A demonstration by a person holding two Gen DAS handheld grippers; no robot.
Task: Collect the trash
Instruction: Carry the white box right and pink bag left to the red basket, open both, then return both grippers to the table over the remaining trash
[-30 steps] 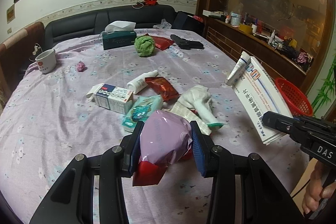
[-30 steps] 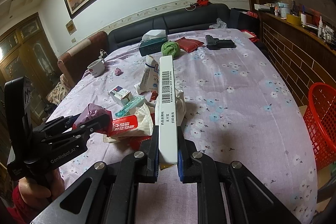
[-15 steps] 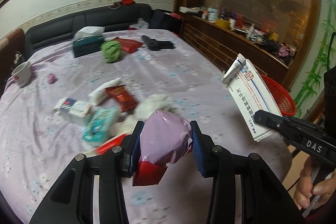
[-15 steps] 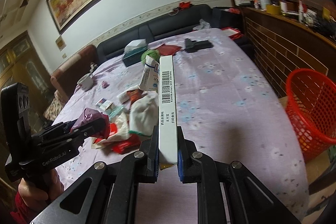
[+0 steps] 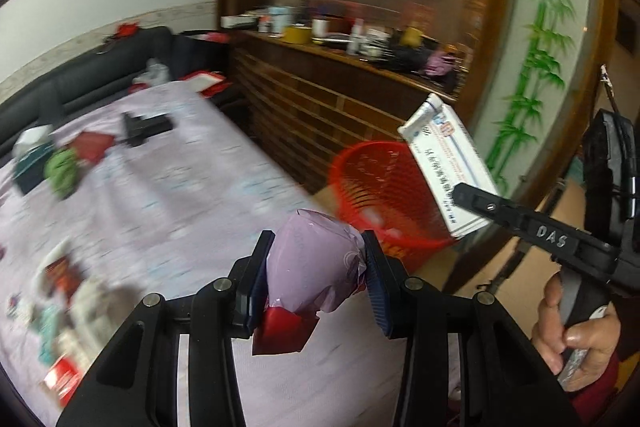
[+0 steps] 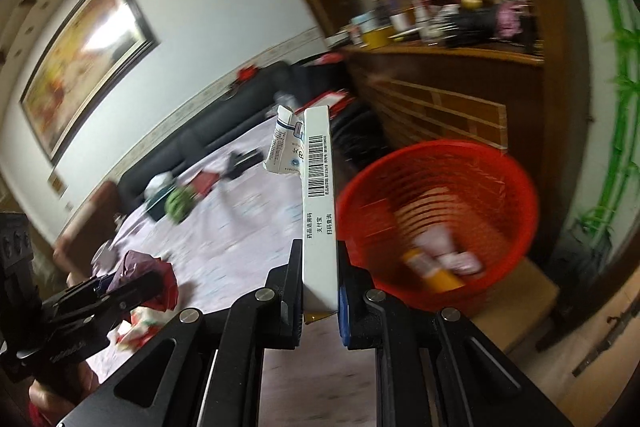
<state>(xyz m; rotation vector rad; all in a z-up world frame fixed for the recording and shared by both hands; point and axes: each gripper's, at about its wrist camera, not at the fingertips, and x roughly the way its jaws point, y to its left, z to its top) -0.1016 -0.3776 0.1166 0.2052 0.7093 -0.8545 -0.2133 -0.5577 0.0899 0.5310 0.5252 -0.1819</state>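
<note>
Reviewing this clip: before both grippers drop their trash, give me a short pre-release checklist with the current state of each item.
1. Left gripper clamps the purple wrapper: ok.
2. Right gripper clamps the white box: ok.
3. Red basket in view with room inside: ok.
4. Box over the basket opening: cannot tell.
5. Wrapper over the basket: not ok, it shows over the purple tablecloth edge.
6. Tube beside the box secured: cannot tell.

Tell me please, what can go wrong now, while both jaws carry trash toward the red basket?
1. The white box is gripped only at its lower end by the right gripper, and a tube rides beside it; the tube might slip out before the red basket.
2. The left gripper squeezes a soft purple wrapper; the red piece hanging beneath could drop onto the table.
</note>
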